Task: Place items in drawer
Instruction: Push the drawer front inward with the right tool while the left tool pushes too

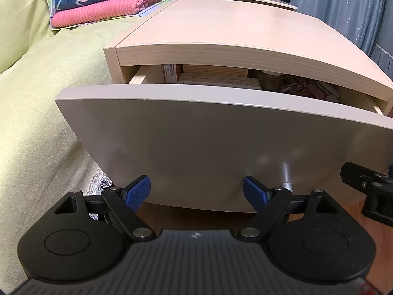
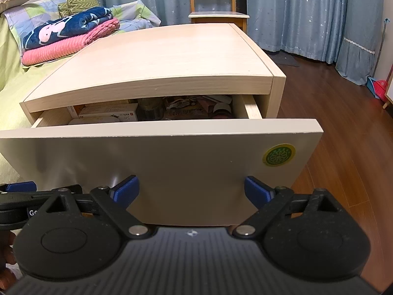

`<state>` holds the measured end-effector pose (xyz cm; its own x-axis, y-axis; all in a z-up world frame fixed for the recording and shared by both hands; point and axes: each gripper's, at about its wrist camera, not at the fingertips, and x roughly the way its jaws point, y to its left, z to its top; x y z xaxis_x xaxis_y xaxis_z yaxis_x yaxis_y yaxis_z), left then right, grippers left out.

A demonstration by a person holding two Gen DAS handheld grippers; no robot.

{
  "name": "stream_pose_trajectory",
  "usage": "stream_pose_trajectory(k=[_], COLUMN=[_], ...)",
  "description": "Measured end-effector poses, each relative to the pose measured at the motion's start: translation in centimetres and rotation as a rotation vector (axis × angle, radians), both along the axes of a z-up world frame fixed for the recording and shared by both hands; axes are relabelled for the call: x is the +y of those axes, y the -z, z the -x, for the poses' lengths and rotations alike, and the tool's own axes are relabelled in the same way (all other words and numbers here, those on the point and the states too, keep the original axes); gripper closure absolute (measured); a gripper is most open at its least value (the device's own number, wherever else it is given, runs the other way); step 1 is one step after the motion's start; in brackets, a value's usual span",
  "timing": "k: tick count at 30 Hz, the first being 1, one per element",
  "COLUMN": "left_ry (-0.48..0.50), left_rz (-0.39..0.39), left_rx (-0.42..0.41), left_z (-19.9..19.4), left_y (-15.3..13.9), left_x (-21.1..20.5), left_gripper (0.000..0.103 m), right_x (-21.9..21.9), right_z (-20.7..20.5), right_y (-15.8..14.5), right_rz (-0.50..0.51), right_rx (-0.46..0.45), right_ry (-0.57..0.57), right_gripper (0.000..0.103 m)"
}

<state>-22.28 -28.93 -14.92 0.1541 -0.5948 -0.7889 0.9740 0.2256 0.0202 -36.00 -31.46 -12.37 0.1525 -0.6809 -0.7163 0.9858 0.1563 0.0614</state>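
A bed [image 1: 36,78] with folded blankets [image 2: 68,34] lies left of a pale wooden nightstand [image 2: 159,56]. Its drawer [image 2: 157,154] is pulled partly open, packed with boxes [image 2: 108,114] and small clutter. The left gripper [image 1: 196,191] and right gripper [image 2: 191,189] hover near the drawer front, jaws wide and empty.

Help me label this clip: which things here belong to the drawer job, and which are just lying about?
Job: drawer, partly open; boxes inside it; left gripper and right gripper, both open and empty.
Lying about: folded blankets, curtains, green sticker.
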Motion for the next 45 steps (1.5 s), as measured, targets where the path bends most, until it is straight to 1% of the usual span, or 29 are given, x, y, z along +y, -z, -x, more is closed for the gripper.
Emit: stream_pose_trajectory(k=[25, 45], left_ry=[-0.018, -0.027], left_rz=[0.01, 0.016], left_rx=[0.005, 0.024], left_z=[-0.1, -1.2], left_y=[-0.1, 0.1], left_x=[-1.6, -2.4], left_gripper=[0.018, 0.018], right_x=[-1.0, -2.0], right_z=[-0.3, -0.9], right_y=[0.2, 0.3], right_rz=[0.014, 0.022], right_rx=[-0.003, 0.005], right_ry=[0.015, 0.021], right_gripper=[0.011, 0.01])
